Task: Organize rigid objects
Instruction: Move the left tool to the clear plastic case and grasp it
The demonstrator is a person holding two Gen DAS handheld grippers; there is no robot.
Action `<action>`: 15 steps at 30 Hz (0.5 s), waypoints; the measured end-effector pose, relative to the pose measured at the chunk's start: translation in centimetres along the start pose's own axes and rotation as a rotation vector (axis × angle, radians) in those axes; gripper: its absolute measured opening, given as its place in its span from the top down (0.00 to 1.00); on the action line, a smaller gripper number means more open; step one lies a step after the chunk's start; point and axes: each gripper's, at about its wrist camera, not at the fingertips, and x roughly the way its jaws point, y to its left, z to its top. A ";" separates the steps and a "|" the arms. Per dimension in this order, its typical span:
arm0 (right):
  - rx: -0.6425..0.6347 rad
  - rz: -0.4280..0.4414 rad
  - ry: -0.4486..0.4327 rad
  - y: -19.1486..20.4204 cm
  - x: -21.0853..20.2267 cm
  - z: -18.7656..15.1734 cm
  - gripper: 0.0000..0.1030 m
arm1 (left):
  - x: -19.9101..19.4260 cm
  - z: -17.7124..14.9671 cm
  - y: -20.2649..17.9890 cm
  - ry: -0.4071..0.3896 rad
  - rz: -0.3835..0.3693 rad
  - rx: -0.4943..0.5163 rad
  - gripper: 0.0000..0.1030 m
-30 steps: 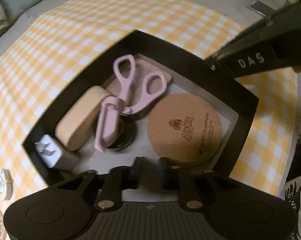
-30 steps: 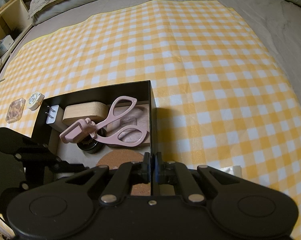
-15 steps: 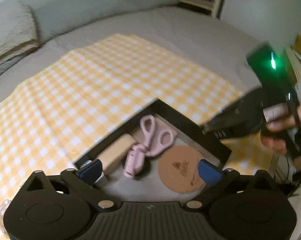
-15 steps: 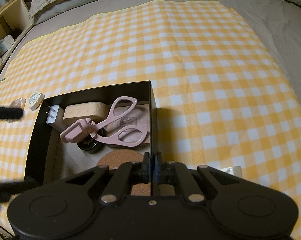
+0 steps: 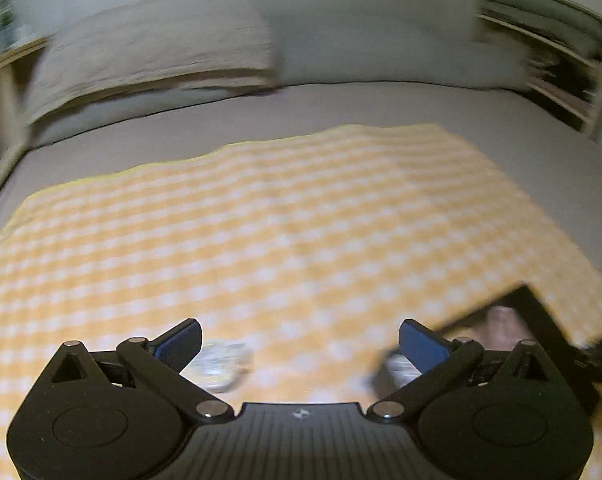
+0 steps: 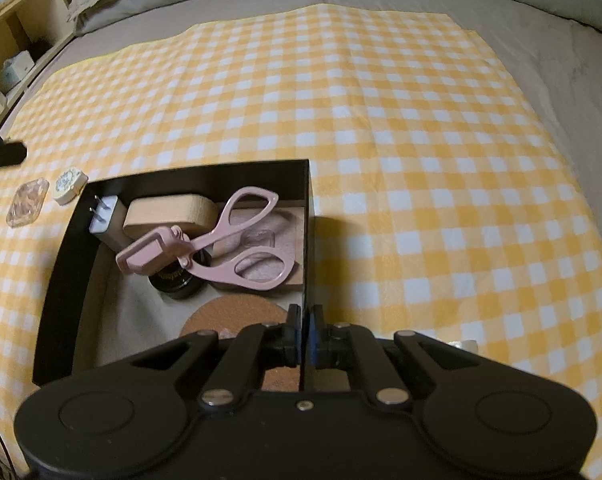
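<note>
A black box (image 6: 306, 200) sits on the yellow checked cloth. In it lie pink scissors-like tongs (image 6: 209, 246), a beige case (image 6: 167, 214), a white plug (image 6: 103, 216), a dark jar (image 6: 177, 282), a cork coaster (image 6: 231, 314) and a pinkish tray (image 6: 289, 240). My right gripper (image 6: 304, 328) is shut on the box's near right wall. My left gripper (image 5: 300, 340) is open and empty over the cloth, left of the box (image 5: 541, 312). A blurred small clear item (image 5: 221, 364) lies just past its left finger.
A clear pink-tinted case (image 6: 28, 206) and a small white round box (image 6: 69, 185) lie on the cloth left of the black box. Pillows (image 5: 153, 60) and shelves (image 5: 557, 60) stand at the bed's far side. A small clear item (image 6: 463, 345) lies right of my right gripper.
My left gripper has pulled out of the box, opened wide and swung left over the cloth. My right gripper has stayed shut on the box wall.
</note>
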 end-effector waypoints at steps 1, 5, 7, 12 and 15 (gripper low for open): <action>-0.003 0.001 0.004 0.0 0.1 0.0 0.96 | 0.3 -0.1 1.1 0.003 0.029 -0.024 0.00; 0.013 0.014 0.010 -0.3 0.1 0.0 0.95 | 1.9 -1.0 5.6 0.026 0.154 -0.134 0.00; 0.010 0.012 0.011 -0.4 0.2 0.0 0.95 | 3.0 -1.9 7.7 0.059 0.230 -0.171 0.00; 0.006 0.001 0.014 -0.3 0.3 0.1 0.96 | 5.6 -4.2 12.3 0.152 0.335 -0.277 0.00; 0.004 0.002 0.015 -0.4 0.4 0.2 0.96 | 6.9 -5.4 14.3 0.209 0.336 -0.364 0.00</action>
